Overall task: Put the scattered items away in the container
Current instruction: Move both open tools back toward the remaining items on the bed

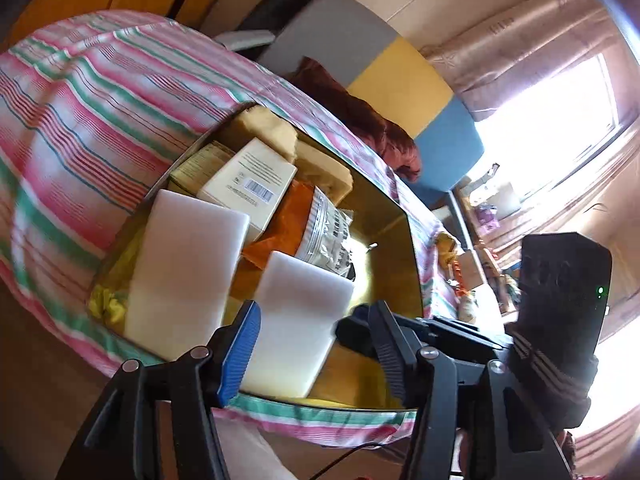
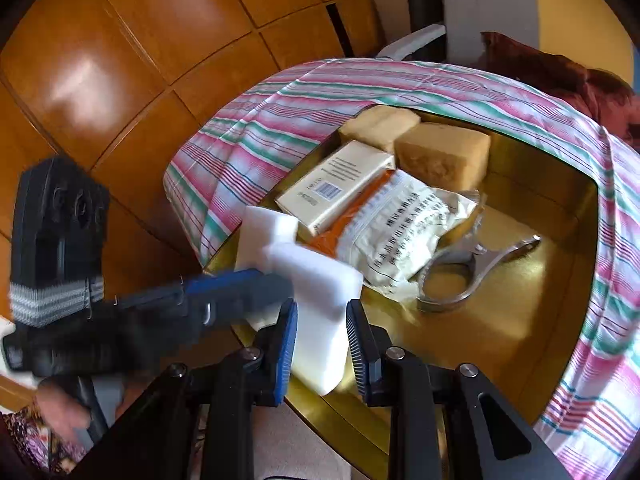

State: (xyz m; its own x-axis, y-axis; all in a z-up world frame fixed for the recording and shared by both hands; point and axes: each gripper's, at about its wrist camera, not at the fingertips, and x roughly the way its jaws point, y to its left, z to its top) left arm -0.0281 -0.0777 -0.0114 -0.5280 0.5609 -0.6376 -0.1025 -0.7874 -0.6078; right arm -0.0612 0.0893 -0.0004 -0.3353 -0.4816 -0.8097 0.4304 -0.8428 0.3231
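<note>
I see a shiny gold tin [image 2: 532, 196] sitting on a pink and green striped cloth [image 2: 256, 128]. My right gripper [image 2: 321, 312] is squeezed onto a white foam block [image 2: 320, 280]. The block sits at the near edge of the tin, half over the rim. My left gripper [image 1: 314, 312] is wide open and holds nothing. It comes in from the side, and its blue finger [image 2: 240, 284] is just beside the same block. I cannot tell if it touches it, because it looks blurry.

A second white foam block [image 1: 180, 264] leans in the tin, close to the first. Behind them is a cream box with a barcode [image 2: 336, 188]. An orange and white packet [image 2: 400, 232] lies next to the box. Two tan sponges [image 2: 440, 156] sit at the far end of the tin. A silver metal tool [image 2: 460, 276] lies on the gold bottom, near the packet.
</note>
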